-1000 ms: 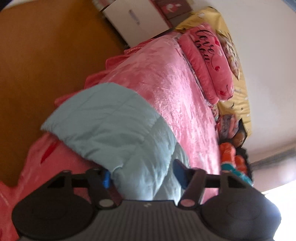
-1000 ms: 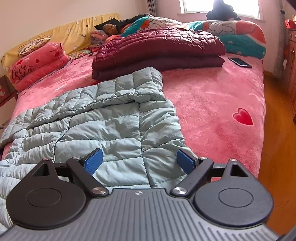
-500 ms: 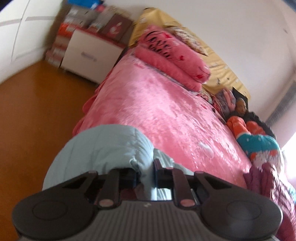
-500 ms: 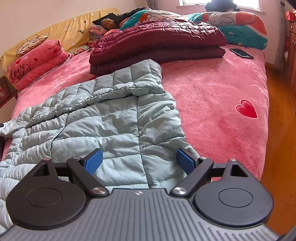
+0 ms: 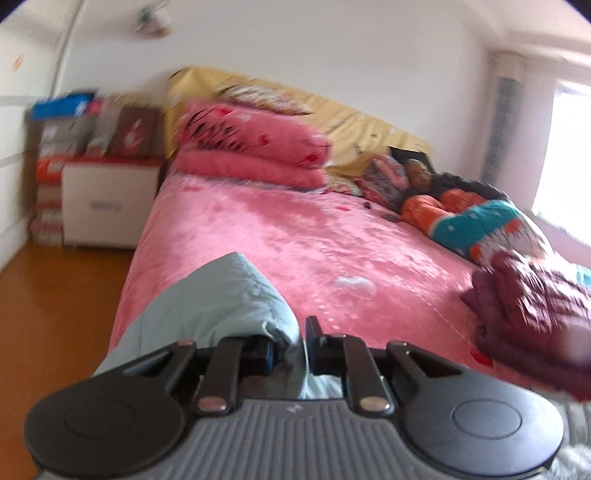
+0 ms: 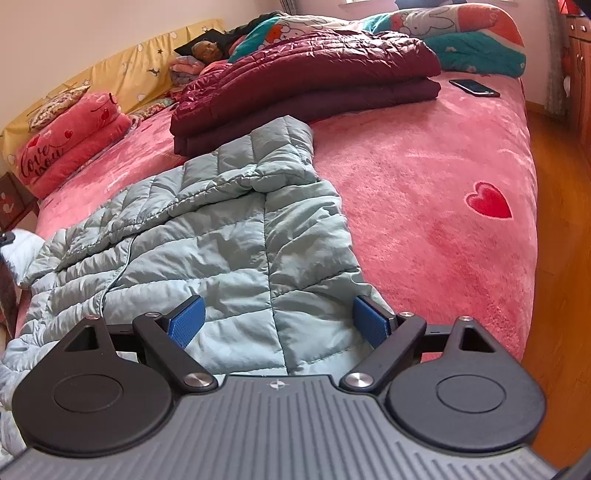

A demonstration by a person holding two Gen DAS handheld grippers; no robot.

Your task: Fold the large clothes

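A pale blue quilted down jacket lies spread on the pink bed, with one sleeve reaching toward a folded maroon jacket. My right gripper is open just above the jacket's near hem, its blue pads apart with nothing pressed between them. In the blurred left wrist view my left gripper is shut on a bunched edge of the same pale blue jacket, lifted off the bed.
Pink pillows lean on the yellow headboard. A phone lies near the far bed edge beside a patterned quilt. A white nightstand with boxes stands at the bed's left. Wooden floor runs along the right.
My left gripper closed on the jacket's edge, then rose with it and rolled until the view stood upright. The right gripper barely moved and stayed open.
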